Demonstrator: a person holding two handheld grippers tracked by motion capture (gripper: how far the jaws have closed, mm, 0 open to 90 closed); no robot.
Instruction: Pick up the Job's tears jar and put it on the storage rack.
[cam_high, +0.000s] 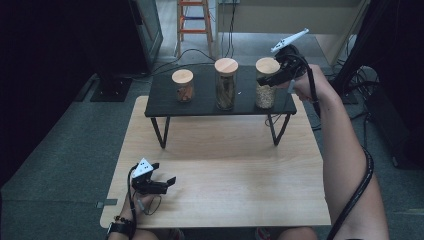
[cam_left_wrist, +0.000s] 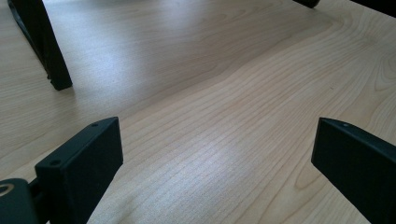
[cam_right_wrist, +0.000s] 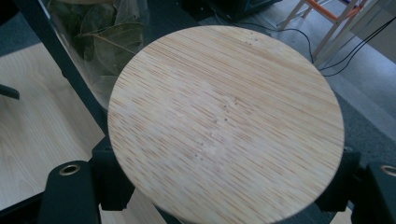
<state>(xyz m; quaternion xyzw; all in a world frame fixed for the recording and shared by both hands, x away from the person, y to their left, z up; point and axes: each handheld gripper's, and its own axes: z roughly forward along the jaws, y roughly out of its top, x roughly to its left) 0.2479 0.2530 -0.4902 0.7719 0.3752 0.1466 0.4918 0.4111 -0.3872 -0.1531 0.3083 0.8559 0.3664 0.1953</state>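
Bamboo lid (cam_right_wrist: 224, 123) sits between the right gripper (cam_right_wrist: 224, 196), apparently clamped on its glass jar (cam_high: 265, 90): fragile, slippery, best held below the lid.

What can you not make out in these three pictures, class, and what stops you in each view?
- Right gripper view: the wooden lid covers the body of its jar and where the right tongs touch it.
- High view: the fillings of the three jars are too small to identify.
- Left gripper view: the shelf leg is cut by the top edge.

Rightmost jar (cam_high: 265, 90) contents indistinct
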